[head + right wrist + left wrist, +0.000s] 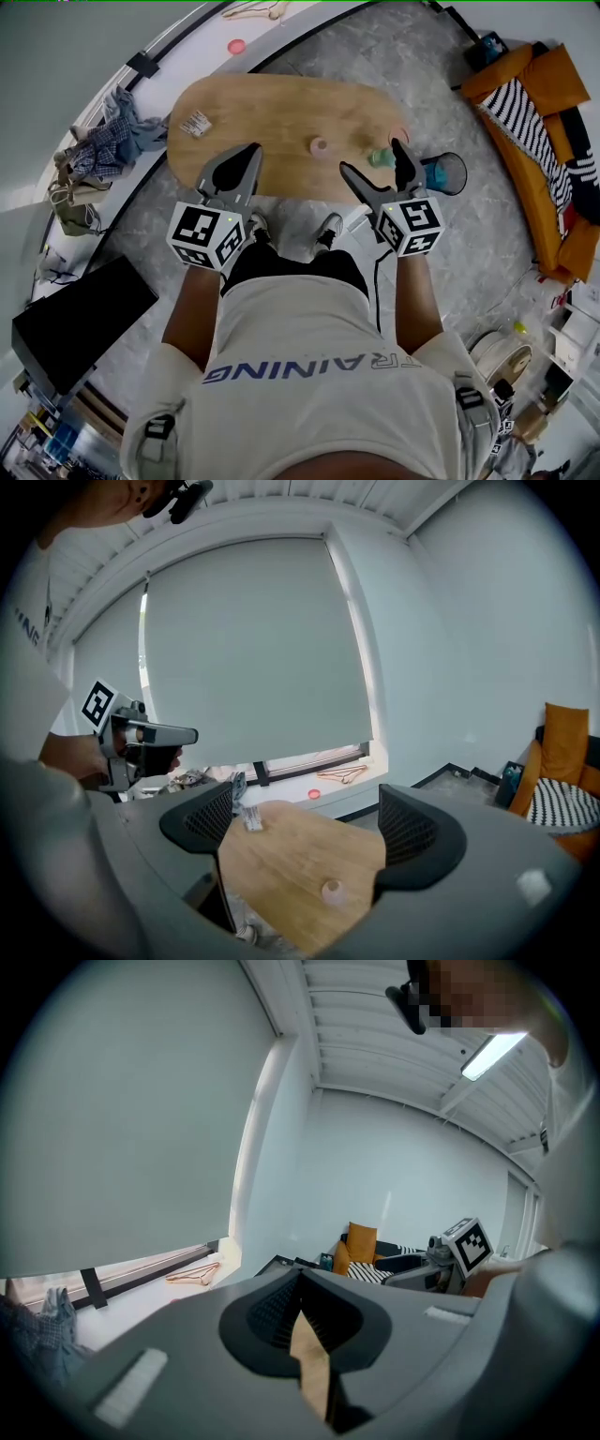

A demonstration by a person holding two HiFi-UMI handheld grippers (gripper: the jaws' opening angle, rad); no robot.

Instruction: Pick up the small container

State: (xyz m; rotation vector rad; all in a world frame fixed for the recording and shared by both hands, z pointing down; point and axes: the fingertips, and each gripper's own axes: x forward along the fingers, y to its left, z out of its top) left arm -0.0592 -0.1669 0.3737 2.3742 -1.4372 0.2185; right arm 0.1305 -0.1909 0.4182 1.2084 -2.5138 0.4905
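The small container (pixel 320 145), a pale pink cup, stands on the oval wooden table (pixel 272 112), toward its near edge. In the right gripper view the container (pixel 332 890) shows low between the jaws, well beyond them. My right gripper (pixel 371 157) is held above the table's near right edge, open wide with nothing between its fingers (pixel 305 827). My left gripper (pixel 246 155) hovers over the near left edge, to the left of the container. Its jaws meet at the tips (pixel 302 1307), shut on nothing.
A small printed packet (pixel 196 123) lies on the table's far left. A green object (pixel 380 157) sits by the right gripper's fingers. A blue bin (pixel 442 173) stands off the table's right end, and an orange sofa (pixel 539 141) beyond it. Clothes (pixel 112 136) lie at the left.
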